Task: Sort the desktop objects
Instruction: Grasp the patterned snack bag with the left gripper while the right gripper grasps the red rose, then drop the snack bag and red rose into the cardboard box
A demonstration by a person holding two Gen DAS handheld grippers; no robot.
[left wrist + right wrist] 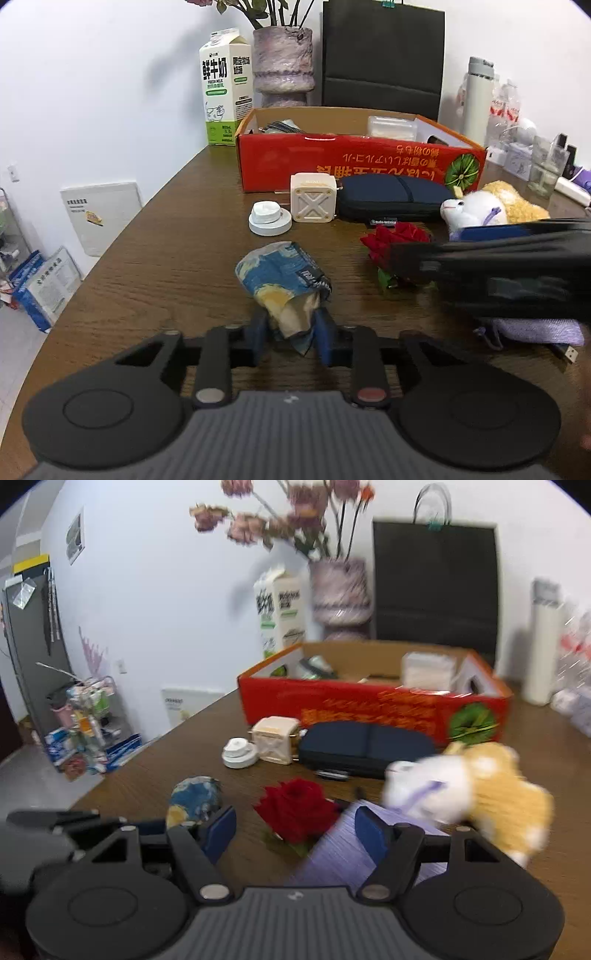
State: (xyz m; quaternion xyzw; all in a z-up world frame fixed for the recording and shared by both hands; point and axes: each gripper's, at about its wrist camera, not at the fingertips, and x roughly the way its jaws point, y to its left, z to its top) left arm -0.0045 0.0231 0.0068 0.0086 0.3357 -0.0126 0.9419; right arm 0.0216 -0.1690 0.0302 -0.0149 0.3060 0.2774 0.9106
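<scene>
Sorting barely begun, most items loose on the worktop (pixel 166 266)

Left gripper (pixel 291 332) pinches the blue pouch (pixel 280 273); right gripper (pixel 295 830) spread, empty; red box (pixel 362 162) at twelve o'clock (few things inside).

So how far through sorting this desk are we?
Some items already lie in the red box. The left gripper is shut on the blue-and-yellow pouch. The right gripper is open, empty. The rose, plush toy, navy case and charger remain out.
</scene>
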